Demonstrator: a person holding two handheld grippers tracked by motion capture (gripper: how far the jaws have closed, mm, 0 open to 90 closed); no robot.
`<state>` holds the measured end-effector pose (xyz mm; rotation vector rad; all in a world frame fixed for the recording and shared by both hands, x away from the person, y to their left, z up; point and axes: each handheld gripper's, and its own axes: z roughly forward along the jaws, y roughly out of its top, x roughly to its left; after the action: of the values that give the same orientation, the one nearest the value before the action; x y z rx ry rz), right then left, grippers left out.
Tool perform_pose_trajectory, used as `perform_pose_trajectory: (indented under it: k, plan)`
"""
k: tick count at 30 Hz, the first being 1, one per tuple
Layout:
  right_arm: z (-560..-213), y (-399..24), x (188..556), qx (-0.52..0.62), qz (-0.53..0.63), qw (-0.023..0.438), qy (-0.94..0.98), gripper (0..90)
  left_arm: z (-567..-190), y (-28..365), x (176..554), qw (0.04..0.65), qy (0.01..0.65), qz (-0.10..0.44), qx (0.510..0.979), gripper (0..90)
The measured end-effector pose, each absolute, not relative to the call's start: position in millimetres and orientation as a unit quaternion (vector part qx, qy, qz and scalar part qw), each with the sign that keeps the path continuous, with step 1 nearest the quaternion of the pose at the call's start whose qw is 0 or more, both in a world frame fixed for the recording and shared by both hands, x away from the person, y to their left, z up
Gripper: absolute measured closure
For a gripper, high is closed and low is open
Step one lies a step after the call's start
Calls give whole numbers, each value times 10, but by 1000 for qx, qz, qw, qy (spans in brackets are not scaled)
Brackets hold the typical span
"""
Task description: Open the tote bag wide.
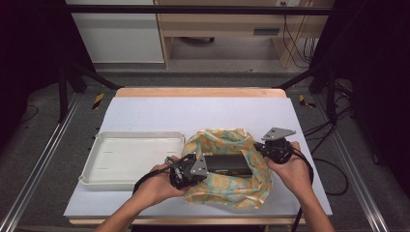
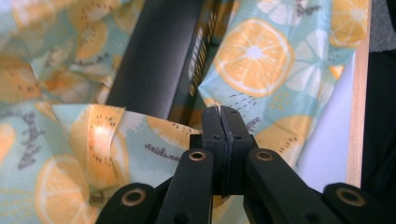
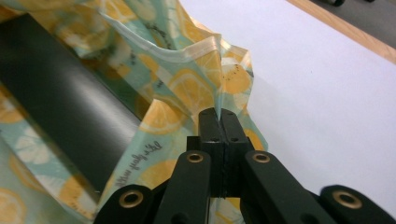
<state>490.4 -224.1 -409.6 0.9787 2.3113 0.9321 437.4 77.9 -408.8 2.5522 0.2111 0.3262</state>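
Soft citrus-print cloth lies mid-table beside a white tray, around a rigid black box. Left gripper and right gripper each pinch a thin hem; limp, light fabric, best held at edges.

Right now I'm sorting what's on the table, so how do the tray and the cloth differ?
The tray is plain white; the cloth is printed with citrus slices. The tray is stiff and holds nothing; the cloth lies crumpled around a black box. Both grippers pinch the cloth; neither touches the tray. Both rest on the table.
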Motion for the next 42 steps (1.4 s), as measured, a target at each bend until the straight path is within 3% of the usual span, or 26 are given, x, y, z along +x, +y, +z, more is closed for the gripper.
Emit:
perform_pose_trajectory:
  k: [21,42]
  plan:
    - [-4505,-2473,5077,402,279,205,848,900,-4289,841,4340,253,105,123,954,900]
    - [-4518,-2607,4892,398,261,195,858,900,-4316,855,4455,252,124,134,950,900]
